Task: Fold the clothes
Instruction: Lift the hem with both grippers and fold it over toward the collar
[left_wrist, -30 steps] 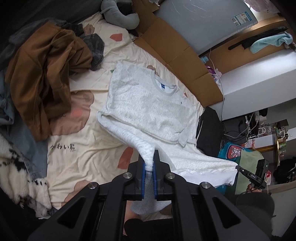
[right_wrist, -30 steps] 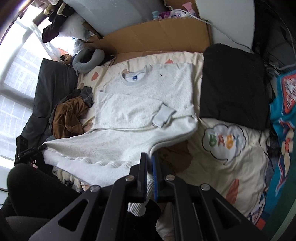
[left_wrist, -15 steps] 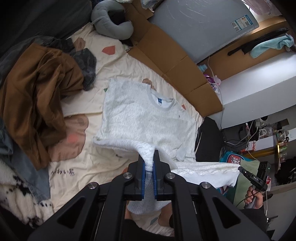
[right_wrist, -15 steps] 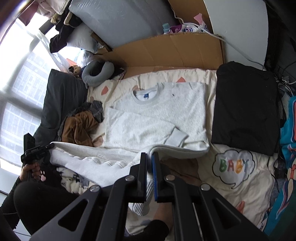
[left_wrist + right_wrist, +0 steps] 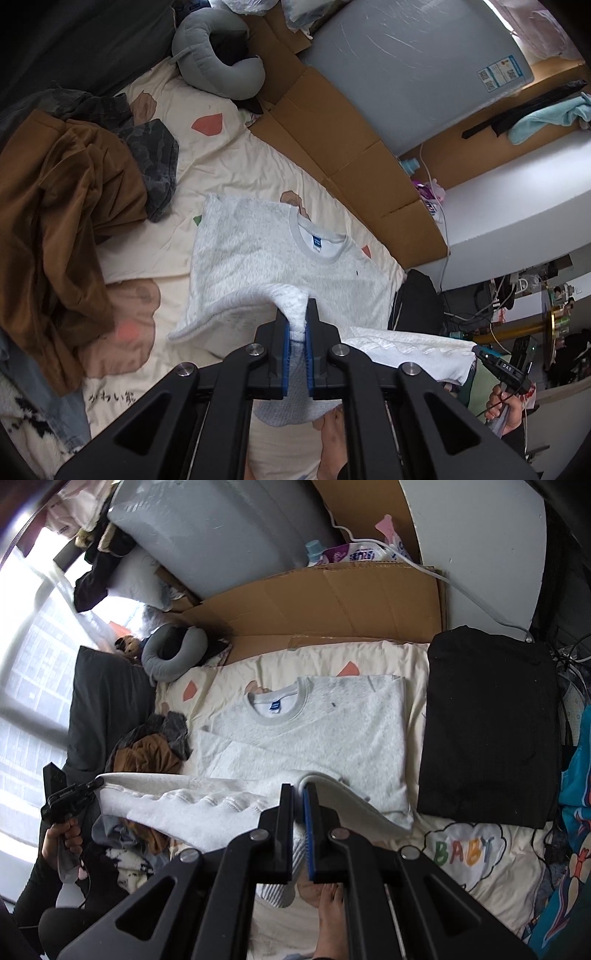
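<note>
Sweatshirt point(image 5: 258, 258) first — pale grey, lying face up on the cream bedspread point(image 5: 229, 162) with the collar and blue tag toward the cardboard point(image 5: 354, 158).

Left wrist view: my left gripper point(image 5: 297, 332) is pinched tight on one bottom corner, and the ribbed hem runs off to the right where the right gripper point(image 5: 495, 363) has the other end. Compared with a second ago, the lifted hem has travelled well up the body; back then lots of the lower torso and a folded-in sleeve were still showing, and now the raised edge hangs over the middle with only the chest and collar left uncovered. Brown jacket point(image 5: 62, 229) and the rest of the unfolded pile sit off to the left, untouched.

Right wrist view: the right gripper point(image 5: 298, 805) is clamped on its hem corner too, fabric squeezed between the blue pads. The hem stretches left to the left gripper point(image 5: 74, 794), pretty taut and fairly level — no big sag. Folded-in sleeve is mostly buried under the raised layer now. Black folded garment point(image 5: 487, 731) lies just beside the sweatshirt on the right.

So I'd call this mid bottom-to-top fold. Next I reckon it's carry the hem to the shoulders, lower, release — watching that both corners land evenly.
</note>
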`<state>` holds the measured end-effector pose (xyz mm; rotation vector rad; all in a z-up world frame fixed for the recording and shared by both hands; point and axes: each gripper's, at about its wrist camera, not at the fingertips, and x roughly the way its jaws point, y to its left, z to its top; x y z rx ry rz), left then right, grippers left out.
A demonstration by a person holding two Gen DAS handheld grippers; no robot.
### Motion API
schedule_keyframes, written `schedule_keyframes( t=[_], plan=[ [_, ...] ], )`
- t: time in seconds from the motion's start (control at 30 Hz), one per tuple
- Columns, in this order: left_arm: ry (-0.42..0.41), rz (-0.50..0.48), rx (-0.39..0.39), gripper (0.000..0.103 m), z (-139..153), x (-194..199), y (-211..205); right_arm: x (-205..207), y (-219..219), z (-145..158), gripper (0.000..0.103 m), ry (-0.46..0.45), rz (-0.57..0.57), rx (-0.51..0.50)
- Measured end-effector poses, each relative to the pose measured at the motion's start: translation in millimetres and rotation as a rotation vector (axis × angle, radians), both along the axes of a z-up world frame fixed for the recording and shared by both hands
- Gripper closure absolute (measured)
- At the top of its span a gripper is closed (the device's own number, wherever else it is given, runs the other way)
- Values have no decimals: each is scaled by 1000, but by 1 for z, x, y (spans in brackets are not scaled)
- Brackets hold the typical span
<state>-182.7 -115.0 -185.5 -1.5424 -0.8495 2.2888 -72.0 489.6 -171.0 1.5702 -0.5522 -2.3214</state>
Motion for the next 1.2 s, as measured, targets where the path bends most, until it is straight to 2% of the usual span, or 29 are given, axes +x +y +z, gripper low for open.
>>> schedule_keyframes(
  t=[0.2, 0.4, 0.67, 0.9, 1.2],
  plan=[
    [8, 16, 9, 97, -17, -33, 1, -29, 3, -17, 99, -4, -26, -7],
    [1, 25, 7, 97, -47, -66, 6, -56, 10, -39, 99, -20, -64, -8],
    [-20, 41, -2, 97, -106, -107, 8, -102, 7, -90, 99, -54, -76, 23],
    [-46, 9, -47, 97, -148, -139, 14, -140, 3, -136, 99, -83, -72, 48],
    [-38, 18, -94, 97, -201, -174, 15, -175, -3, -188, 99, -68, -42, 117]
  ],
)
